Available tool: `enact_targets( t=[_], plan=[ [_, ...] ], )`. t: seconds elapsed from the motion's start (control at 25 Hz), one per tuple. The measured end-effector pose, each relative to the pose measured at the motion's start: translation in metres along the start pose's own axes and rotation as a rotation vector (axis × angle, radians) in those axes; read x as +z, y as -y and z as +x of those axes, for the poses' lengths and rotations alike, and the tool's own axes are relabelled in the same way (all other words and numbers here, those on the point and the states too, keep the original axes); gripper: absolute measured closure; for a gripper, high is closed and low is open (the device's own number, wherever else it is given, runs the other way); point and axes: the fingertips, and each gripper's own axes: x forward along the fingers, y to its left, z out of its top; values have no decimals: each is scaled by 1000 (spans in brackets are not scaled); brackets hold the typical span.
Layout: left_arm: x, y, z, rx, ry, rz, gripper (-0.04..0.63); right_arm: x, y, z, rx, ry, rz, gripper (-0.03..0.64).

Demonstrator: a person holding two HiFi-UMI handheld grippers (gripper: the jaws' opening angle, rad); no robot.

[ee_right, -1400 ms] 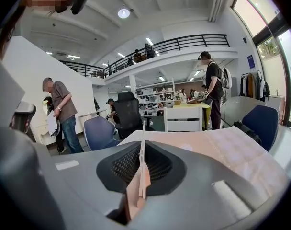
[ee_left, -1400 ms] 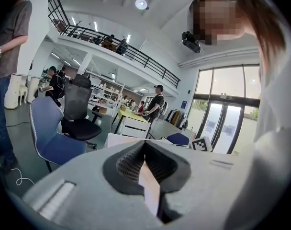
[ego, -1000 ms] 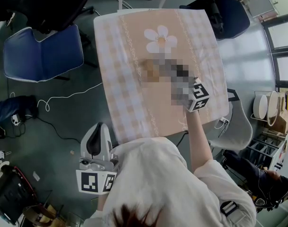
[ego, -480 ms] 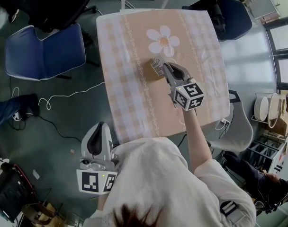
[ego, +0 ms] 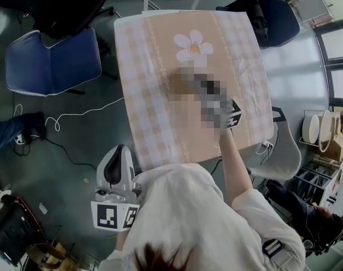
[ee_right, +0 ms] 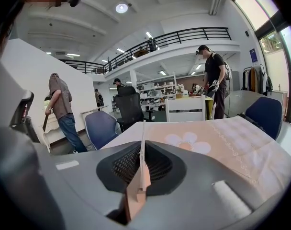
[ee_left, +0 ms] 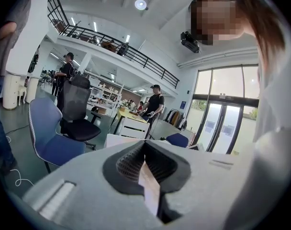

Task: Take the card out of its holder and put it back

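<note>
A person works two handheld grippers at a table (ego: 154, 123) covered in a checked cloth. The right gripper (ee_right: 141, 152), out over the middle of the table on the near side of the printed flower (ego: 193, 45), has its jaws clamped on the card (ee_right: 143, 128), which stands upright and edge-on between them. Whether the card touches the holder cannot be made out. The left gripper (ee_left: 145, 147) hangs off the table's near left corner, close to the person's body, jaws together with nothing between them. A blue chair (ego: 53, 64) stands beyond the table's left edge
</note>
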Motion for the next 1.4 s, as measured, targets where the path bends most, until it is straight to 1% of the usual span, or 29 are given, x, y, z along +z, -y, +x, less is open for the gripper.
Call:
enact_targets(
  t=[0.24,0.28,0.32,0.36,0.56,0.76,0.84,0.96,1.0,1.2,1.32,1.4],
  plan=[
    [0,-1,0,0,1,3,595,-1,2,0,-11,7,11,594],
    [1,-1,0,-1,3,4,595,0,3,0,-15,9,17,579],
    [1,-1,0,-2,6,5,595,1,3,0,-18,12,24,544],
    [2,-1,0,-3,8,6,595,3,3,-1,-21,16,28,524],
    [5,2,0,-18,18,12,595,24,7,-9,-52,70,22,522],
    [9,6,-1,-46,38,26,595,57,4,-30,-71,165,14,527],
    [11,9,-3,-58,45,30,595,72,-3,-44,-71,214,10,547],
    [13,15,-5,-82,55,41,595,94,-17,-72,-76,293,2,602],
    [13,17,-6,-93,56,47,595,101,-24,-82,-75,318,-1,609],
    [17,29,-9,-154,64,75,595,131,-68,-138,-52,428,-10,615],
    [19,37,-11,-191,70,93,595,136,-93,-172,-46,466,-17,615],
    [20,43,-12,-216,72,107,595,131,-107,-191,-58,470,-29,615]
  ],
)
